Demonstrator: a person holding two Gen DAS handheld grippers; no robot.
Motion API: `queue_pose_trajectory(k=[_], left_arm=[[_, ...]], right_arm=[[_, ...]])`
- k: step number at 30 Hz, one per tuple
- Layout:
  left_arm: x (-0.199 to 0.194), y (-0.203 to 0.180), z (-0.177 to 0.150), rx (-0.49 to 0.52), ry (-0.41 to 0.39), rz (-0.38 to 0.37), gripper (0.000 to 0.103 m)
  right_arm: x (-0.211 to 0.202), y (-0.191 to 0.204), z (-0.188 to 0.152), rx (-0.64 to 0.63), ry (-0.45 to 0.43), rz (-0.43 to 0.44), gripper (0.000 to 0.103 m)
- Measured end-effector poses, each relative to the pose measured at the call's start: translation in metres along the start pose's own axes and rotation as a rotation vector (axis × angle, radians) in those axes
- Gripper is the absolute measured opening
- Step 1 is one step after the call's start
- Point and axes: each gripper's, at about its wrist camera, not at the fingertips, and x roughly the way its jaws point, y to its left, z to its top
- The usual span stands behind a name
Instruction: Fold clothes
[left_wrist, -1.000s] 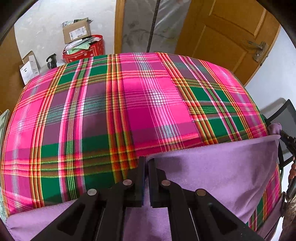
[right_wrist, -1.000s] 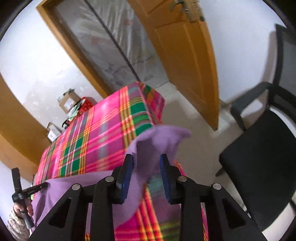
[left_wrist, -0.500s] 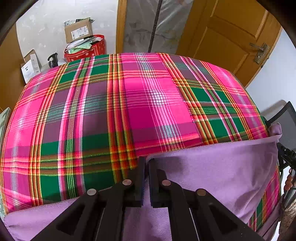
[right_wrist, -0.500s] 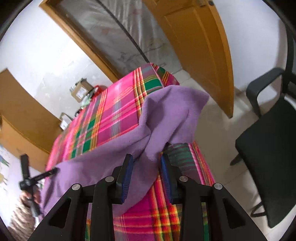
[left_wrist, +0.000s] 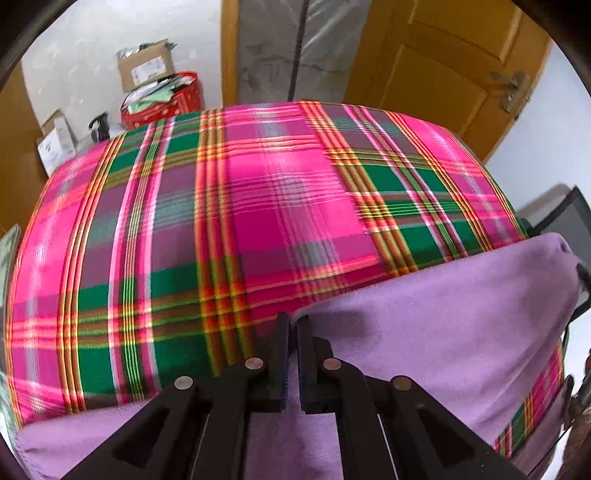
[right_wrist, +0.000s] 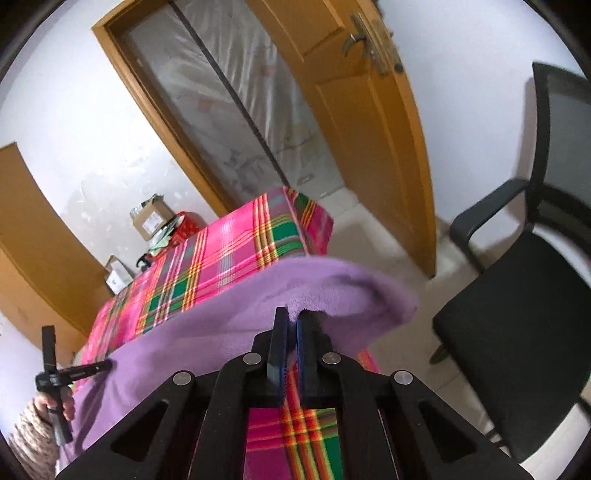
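A lilac fleece garment (left_wrist: 443, 314) hangs stretched along the near edge of a table under a pink and green plaid cloth (left_wrist: 258, 206). My left gripper (left_wrist: 292, 325) is shut on the garment's top edge near its left end. My right gripper (right_wrist: 292, 321) is shut on the garment (right_wrist: 229, 332) at its right corner, which curls over the fingertips. The right wrist view shows the left gripper (right_wrist: 107, 365) far off at the lower left, held by a hand (right_wrist: 59, 402).
A black mesh chair (right_wrist: 517, 332) stands right of the table (right_wrist: 236, 258). An orange wooden door (right_wrist: 362, 122) hangs open behind it. Cardboard boxes (left_wrist: 146, 68) and a red bin (left_wrist: 162, 103) sit on the floor beyond the table's far edge.
My right gripper was open around the garment's corner and has shut on it. The garment's right edge has lifted. The left gripper keeps its hold and has shifted slightly.
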Motion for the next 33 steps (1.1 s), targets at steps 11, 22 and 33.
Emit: queue_pose_trajectory(k=[11,22,33], left_arm=[[0.005,0.004,0.007,-0.027,0.029,-0.032,0.005],[-0.052,0.044,-0.016,-0.088,0.007,-0.087,0.012],[-0.118,0.102,-0.102,-0.231,-0.041,-0.098,0.014]], right_arm=[[0.061,-0.015,-0.008,0.013,0.131,-0.156,0.005],[0.022,0.021,-0.021,-0.094,0.104,-0.147,0.031],[0.001,0.132,-0.081,-0.335,0.233,0.166,0.031]])
